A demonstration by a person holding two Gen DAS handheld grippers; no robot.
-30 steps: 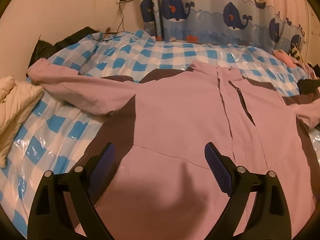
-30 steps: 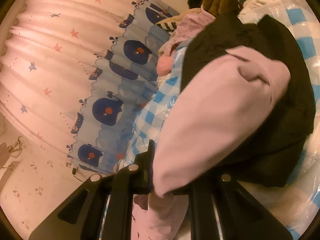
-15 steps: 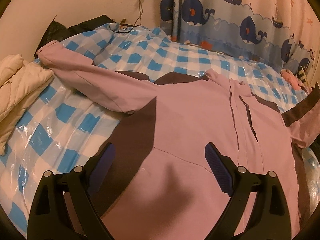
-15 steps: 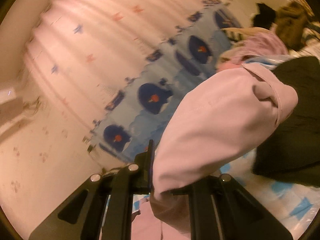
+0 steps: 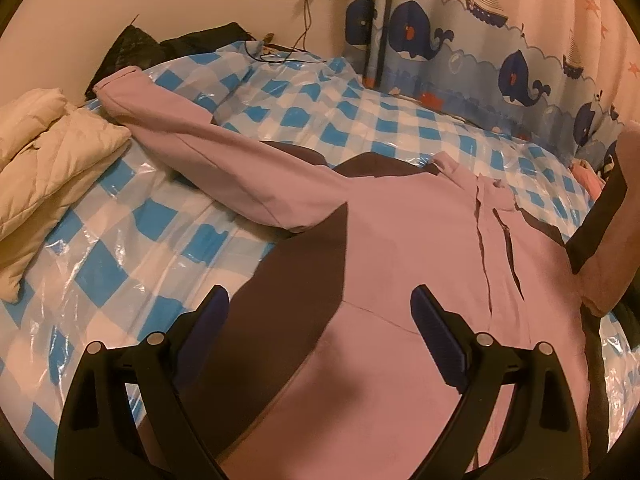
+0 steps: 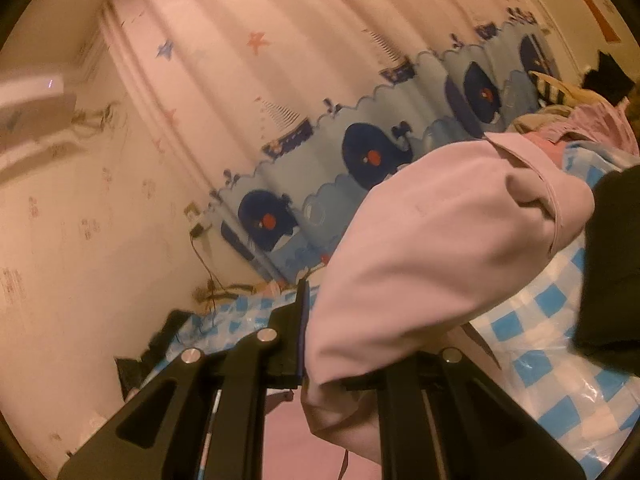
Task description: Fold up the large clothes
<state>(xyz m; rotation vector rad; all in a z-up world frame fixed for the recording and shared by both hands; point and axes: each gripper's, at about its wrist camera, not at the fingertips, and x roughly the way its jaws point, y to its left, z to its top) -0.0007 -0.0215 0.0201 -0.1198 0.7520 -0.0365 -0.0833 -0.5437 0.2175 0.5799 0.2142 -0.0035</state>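
A large pink and dark brown jacket [image 5: 400, 248] lies front up on the blue checked bed. One sleeve [image 5: 224, 160] stretches to the far left. My left gripper [image 5: 320, 320] is open and empty, hovering above the jacket's lower body. My right gripper [image 6: 316, 336] is shut on the jacket's other pink sleeve [image 6: 432, 256] and holds it lifted off the bed. That raised sleeve also shows at the right edge of the left wrist view [image 5: 612, 216].
A cream quilted garment [image 5: 48, 160] lies at the bed's left edge. Dark bags [image 5: 136, 48] sit by the wall. A whale curtain [image 5: 500, 52] hangs behind the bed. A pile of clothes [image 6: 580, 120] and a black garment [image 6: 612, 264] lie at the right.
My right gripper has raised the sleeve and swung it up and over toward the jacket body. My left gripper has turned left, still open.
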